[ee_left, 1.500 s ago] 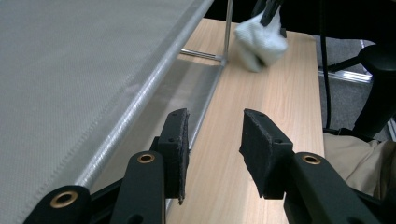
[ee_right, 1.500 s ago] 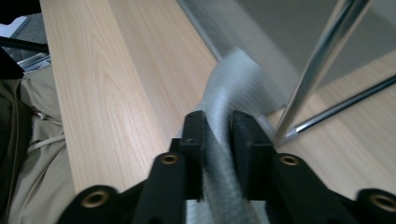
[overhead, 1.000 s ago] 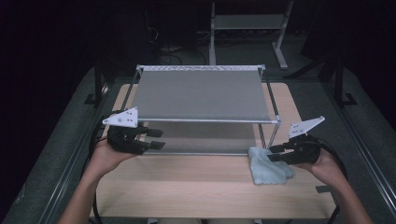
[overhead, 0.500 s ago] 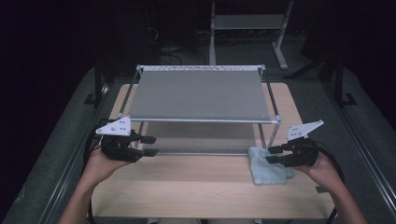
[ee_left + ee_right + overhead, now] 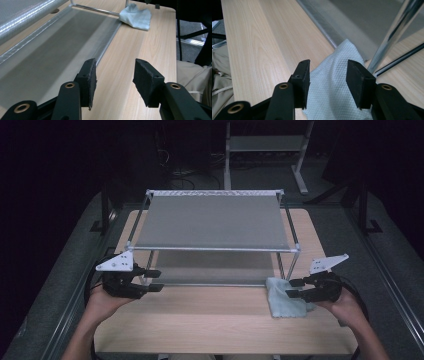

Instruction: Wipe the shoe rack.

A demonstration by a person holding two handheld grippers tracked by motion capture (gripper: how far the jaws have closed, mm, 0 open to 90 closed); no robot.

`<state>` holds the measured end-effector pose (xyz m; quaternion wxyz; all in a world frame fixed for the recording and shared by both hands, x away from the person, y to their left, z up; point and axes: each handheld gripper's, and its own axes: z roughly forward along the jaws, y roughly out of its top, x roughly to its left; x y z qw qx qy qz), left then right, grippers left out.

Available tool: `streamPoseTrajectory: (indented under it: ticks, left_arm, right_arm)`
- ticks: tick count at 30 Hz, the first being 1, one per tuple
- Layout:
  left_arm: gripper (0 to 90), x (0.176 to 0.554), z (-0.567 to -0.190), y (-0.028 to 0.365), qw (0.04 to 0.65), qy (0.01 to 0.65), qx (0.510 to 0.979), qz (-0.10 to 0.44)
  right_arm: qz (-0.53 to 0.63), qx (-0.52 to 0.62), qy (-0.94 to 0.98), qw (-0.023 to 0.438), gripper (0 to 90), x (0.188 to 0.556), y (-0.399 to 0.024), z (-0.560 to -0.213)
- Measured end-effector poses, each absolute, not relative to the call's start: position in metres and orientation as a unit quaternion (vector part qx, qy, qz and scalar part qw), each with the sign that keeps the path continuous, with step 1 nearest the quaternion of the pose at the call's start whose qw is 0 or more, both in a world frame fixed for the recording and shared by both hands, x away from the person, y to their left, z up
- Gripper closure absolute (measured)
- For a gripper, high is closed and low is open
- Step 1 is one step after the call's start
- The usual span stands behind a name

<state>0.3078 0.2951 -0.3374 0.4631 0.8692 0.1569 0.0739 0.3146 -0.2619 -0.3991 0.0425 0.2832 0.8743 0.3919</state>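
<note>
A pale blue-white cloth [image 5: 284, 299] lies crumpled on the wooden table [image 5: 215, 320] at the front right foot of a two-tier metal rack [image 5: 212, 222]. My right gripper [image 5: 295, 288] hovers just over the cloth's right part; its jaws have just been opening and now stand wide apart, with the cloth [image 5: 337, 82] below them and nothing pinched. At the rack's front left corner my left gripper [image 5: 154, 281] is open and empty, its pads [image 5: 90, 80] above bare wood beside the lower shelf [image 5: 50, 55]. The cloth [image 5: 136, 17] shows far off in the left gripper view.
The rack's chrome post [image 5: 392, 32] rises close to the right of my right gripper. The rack's mesh top shelf covers the table's back half. A grey stand [image 5: 265, 150] sits behind the table in the dark. Bare wood stretches along the front edge.
My right gripper's jaws have spread apart over the cloth. My left hand has slid toward the near left and dropped lower beside the rack's front left corner.
</note>
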Motion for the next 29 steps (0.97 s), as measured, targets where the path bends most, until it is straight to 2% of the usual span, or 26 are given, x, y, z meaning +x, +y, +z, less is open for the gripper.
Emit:
streamPoseTrajectory:
  ticks: [13,29]
  left_arm:
    - [48.1,0.302,-0.356,0.306,0.467,0.176,0.862,0.085]
    - [46.9,0.296,-0.377,0.317,0.472,0.194,0.856,0.087]
  right_arm:
    - [0.398,0.299,0.866,0.054,48.4,0.307,-0.271,-0.41]
    - [0.4,0.308,0.861,0.065,46.5,0.296,-0.278,-0.422]
